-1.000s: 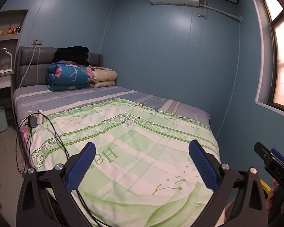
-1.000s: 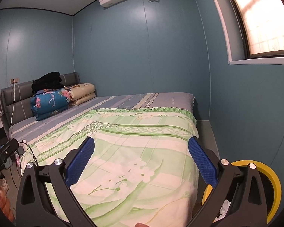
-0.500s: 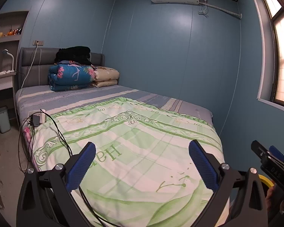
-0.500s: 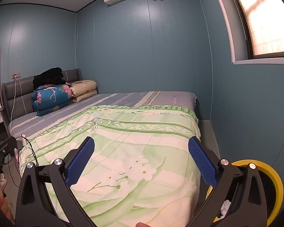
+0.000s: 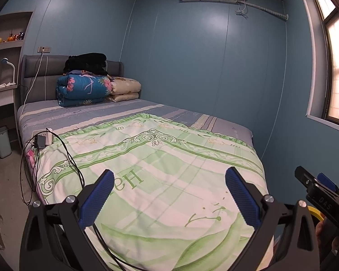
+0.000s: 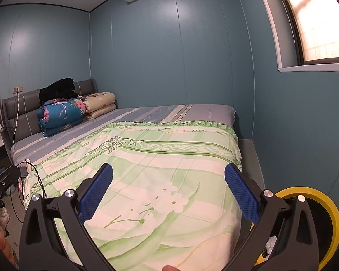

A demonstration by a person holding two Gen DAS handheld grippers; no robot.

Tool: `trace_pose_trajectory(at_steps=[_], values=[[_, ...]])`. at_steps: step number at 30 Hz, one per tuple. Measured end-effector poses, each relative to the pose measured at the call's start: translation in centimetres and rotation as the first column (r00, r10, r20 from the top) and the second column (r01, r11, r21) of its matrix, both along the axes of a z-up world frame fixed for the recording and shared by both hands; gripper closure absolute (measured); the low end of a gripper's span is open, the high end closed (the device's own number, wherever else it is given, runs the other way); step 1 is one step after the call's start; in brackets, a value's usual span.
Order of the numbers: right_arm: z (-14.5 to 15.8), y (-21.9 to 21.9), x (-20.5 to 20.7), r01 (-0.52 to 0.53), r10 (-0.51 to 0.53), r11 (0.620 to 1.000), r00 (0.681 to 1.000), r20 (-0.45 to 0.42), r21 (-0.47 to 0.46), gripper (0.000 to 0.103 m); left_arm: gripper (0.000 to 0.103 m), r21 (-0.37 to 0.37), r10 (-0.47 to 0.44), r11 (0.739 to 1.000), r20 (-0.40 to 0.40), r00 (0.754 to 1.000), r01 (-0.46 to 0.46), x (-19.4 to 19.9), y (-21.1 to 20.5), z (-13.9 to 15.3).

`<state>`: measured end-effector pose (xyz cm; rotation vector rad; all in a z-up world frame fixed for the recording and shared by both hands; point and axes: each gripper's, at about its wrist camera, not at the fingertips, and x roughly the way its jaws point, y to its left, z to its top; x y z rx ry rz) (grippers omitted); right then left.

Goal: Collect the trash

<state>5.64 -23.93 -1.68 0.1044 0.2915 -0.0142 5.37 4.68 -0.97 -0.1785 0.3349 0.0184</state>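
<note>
Both the left gripper (image 5: 169, 194) and the right gripper (image 6: 168, 192) hang spread wide and empty above the bed (image 5: 160, 162) — apparently scanning. The yellow-rimmed bin (image 6: 327, 221) stands just beside the bed's foot, crumpled trash (image 6: 271, 242) already inside, within easy reach.

Yellow-rimmed trash bin (image 6: 334, 221) at the bed's foot corner (white scrap (image 6: 271, 241) inside).

1. The right gripper (image 6: 168, 189) hangs over the green floral quilt (image 6: 151, 171), its blue pads wide apart and holding nothing.
2. A yellow-rimmed bin (image 6: 327, 223) sits just beside the bed's foot, with crumpled white trash (image 6: 271, 244) inside.
</note>
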Motion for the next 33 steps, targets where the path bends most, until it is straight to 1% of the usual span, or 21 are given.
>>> trace_pose_trajectory(at_steps=[8, 33], values=[[-0.58, 0.03, 0.23, -0.005, 0.006, 1.0, 1.0, -0.017, 0.003, 0.008, 0.008, -0.004, -0.007, 1.0, -0.007, 1.0, 0.007, 0.07, -0.23, -0.28], [-0.92, -0.58, 0.42, 0.0, 0.001, 1.0, 0.999, -0.037, 0.017, 0.008, 0.008, -0.015, -0.026, 1.0, -0.021, 0.999, 0.025, 0.29, -0.42, -1.03]])
